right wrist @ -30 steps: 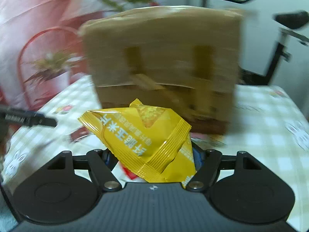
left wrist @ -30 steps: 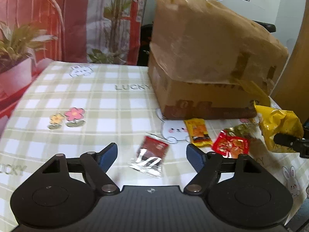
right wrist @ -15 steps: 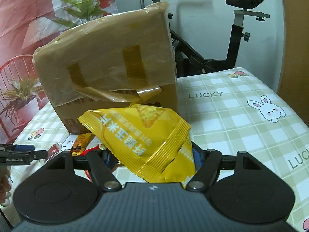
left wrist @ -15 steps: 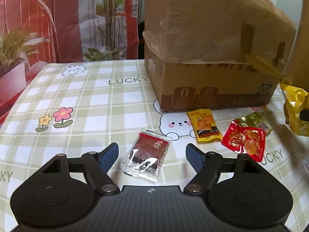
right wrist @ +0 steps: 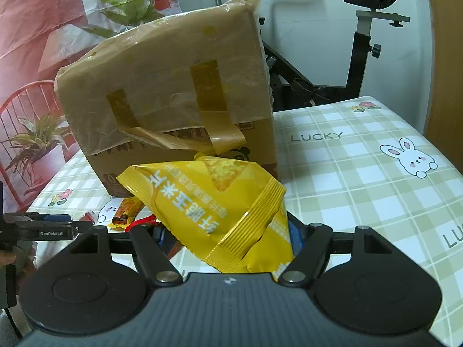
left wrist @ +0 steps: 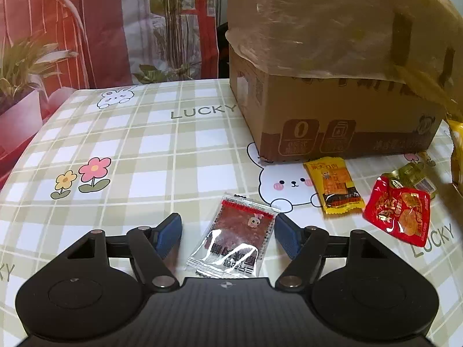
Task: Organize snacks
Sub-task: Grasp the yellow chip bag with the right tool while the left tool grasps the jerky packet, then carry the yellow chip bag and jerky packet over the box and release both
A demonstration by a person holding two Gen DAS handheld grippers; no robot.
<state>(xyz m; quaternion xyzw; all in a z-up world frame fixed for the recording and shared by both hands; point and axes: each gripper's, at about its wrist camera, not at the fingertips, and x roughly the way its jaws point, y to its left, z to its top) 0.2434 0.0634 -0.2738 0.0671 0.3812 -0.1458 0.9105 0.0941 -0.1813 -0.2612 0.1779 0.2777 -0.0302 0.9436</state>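
The left gripper [left wrist: 228,228] hangs low over the bench [left wrist: 144,150], its blue-padded jaws closing around a clear-edged dark red snack packet [left wrist: 234,237] that lies flat on the checked cloth between them. The right pad stands at the packet's upper right corner, the left pad a little apart from its other edge, so nothing is clamped. Beyond the packet, a small yellow-and-orange sachet [left wrist: 334,189] rests on a printed white bear just in front of a taped cardboard box [left wrist: 332,92], whose top is wrapped in wrinkled brown plastic. To the right of the sachet lies a shiny red pouch [left wrist: 398,212], with a green-gold wrapper [left wrist: 413,175] partly tucked behind it.

The right gripper [right wrist: 228,237] is clenched on a large yellow chip bag [right wrist: 214,211], which fills the space between its fingers and stands up crumpled in front of the same box [right wrist: 173,92]. Past the bag's lower left corner the yellow-and-orange sachet [right wrist: 126,212] shows again on the cloth, and the left gripper [right wrist: 46,225] appears at the frame's left edge. Behind the bench stand an exercise bike [right wrist: 361,37] and a red printed curtain [left wrist: 58,14].
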